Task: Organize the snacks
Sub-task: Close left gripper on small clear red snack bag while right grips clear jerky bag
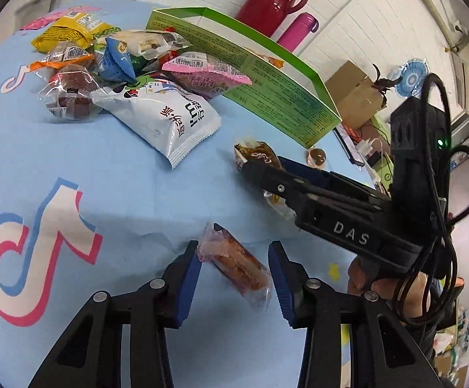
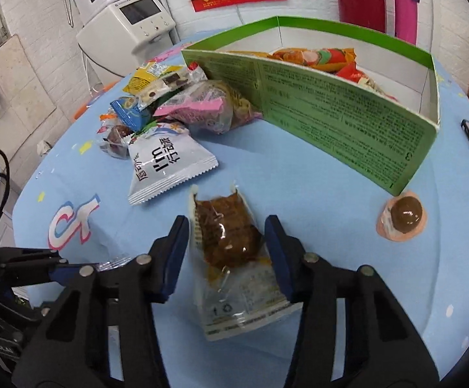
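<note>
Snacks: lying between both spread tongs, left [image 1: 234, 255] straddling orange bar [image 1: 239, 265], right [image 2: 226, 229] straddling brown pouch [image 2: 231, 236], gripping neither.

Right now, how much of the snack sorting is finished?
Partly done: several snacks already lie inside the green box. The left gripper and right gripper, both open, straddle a reddish snack bar and a brown packet. The pile and round candy remain.
</note>
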{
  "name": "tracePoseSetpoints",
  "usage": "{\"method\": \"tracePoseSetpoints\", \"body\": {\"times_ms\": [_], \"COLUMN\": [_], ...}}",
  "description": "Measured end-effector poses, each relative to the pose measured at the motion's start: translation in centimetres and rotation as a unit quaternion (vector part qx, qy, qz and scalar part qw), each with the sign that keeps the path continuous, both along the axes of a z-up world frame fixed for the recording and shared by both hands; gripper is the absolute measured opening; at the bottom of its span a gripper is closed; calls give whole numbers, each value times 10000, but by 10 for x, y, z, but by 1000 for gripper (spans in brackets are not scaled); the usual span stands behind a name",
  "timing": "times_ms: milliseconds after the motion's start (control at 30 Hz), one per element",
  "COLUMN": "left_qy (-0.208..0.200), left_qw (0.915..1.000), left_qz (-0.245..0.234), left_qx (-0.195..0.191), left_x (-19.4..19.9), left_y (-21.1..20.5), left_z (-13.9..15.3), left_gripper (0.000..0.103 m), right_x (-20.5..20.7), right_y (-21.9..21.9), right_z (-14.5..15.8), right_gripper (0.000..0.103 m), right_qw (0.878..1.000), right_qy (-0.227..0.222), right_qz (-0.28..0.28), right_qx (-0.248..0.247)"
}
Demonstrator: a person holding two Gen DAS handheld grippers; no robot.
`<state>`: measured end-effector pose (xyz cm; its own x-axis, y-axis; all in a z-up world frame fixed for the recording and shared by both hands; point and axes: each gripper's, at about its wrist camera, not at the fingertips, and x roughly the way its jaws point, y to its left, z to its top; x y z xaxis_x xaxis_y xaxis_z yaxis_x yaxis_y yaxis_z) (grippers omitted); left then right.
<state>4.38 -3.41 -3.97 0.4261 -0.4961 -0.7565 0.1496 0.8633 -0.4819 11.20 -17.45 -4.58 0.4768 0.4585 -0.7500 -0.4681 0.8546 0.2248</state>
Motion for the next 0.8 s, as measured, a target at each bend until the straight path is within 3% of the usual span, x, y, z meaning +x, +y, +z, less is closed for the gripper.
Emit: {"method": "tracePoseSetpoints", "body": {"times_ms": [133,267,433,533,633,700,800], "left_qy": [-81,-66,-310,-536,-421,-383,-384], "left_qw": [9997,9998,9985,9947,9962,9968,9972], "left_qz": [-50,-128,-235,-379,-461,-518,-579], "left_qx": [205,160,385,793,611,480,271], "left_x": [4,4,8,5,4,3,0], "left_y": [-5,-7,-17,-23,-17,-13,-6], "left_z": [0,2,2,3,3,4,11], "left_gripper": [35,46,46,33,28,22,21], "right_x": [-11,-15,-18,-18,-19,-23,-29], "right_y": [-5,-14,-12,-13,-19,-20,-21], "right_z": [1,-1,-3,-2,3,10,23], "right_gripper": [50,53,53,48,43,42,42], "right_qw": [9998,9999,9998,9995,9988,9989,9988], "right_qy": [-48,42,-68,-68,102,7,-168], "right_qz": [-36,-127,-173,-304,-375,-380,-375], "right_qx": [-166,-22,-37,-61,298,289,276]}}
